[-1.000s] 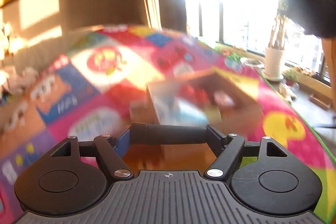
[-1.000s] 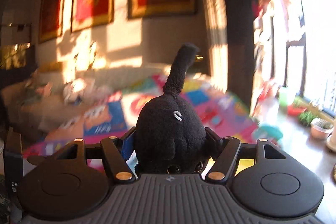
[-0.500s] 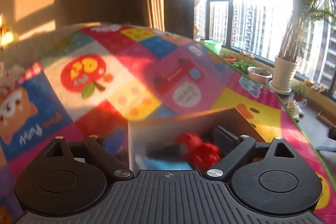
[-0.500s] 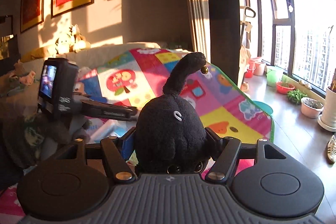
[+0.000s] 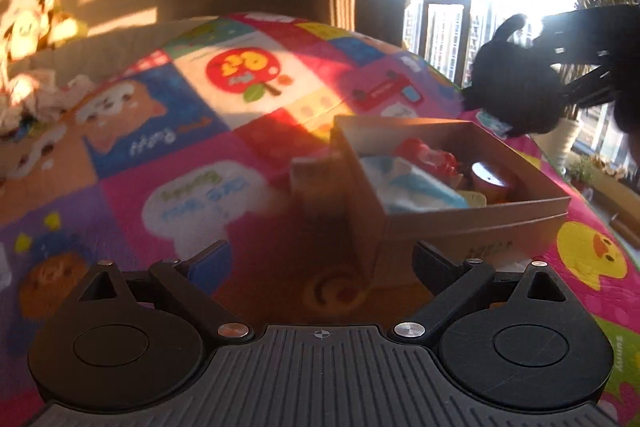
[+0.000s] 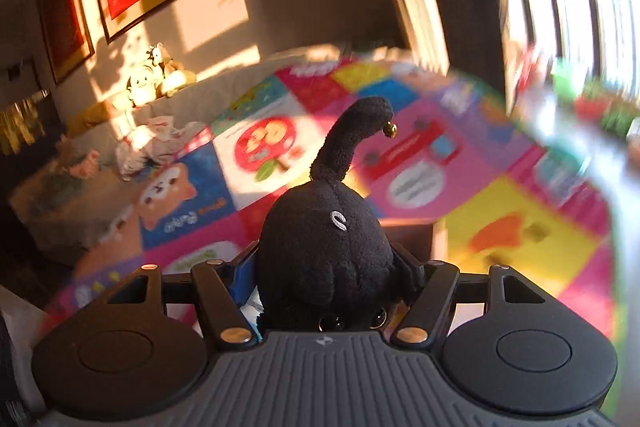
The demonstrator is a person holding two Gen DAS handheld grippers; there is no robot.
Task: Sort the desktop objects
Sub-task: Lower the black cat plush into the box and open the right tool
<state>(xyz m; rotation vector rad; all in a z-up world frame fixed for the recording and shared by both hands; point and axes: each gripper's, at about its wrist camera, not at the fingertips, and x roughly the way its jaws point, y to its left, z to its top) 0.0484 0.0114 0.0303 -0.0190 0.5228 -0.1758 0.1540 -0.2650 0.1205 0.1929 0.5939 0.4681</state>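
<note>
- Sorting is partly done, as far as you can judge: the cardboard box (image 5: 476, 223) on the colourful play mat (image 5: 192, 155) already holds a red toy (image 5: 428, 157), a blue-and-white pack (image 5: 412, 187) and a small round tin (image 5: 490, 181).
- Your left gripper (image 5: 320, 259) has just been opening; its jaws stand wide with nothing between them, near the box's left corner.
- Your right gripper (image 6: 326, 267) clamps the black plush cat (image 6: 324, 263), which is not yet in the box and hangs above its far right corner.
- The cat looks soft and fuzzy, tail up with a small gold bell (image 6: 389, 130).
</note>
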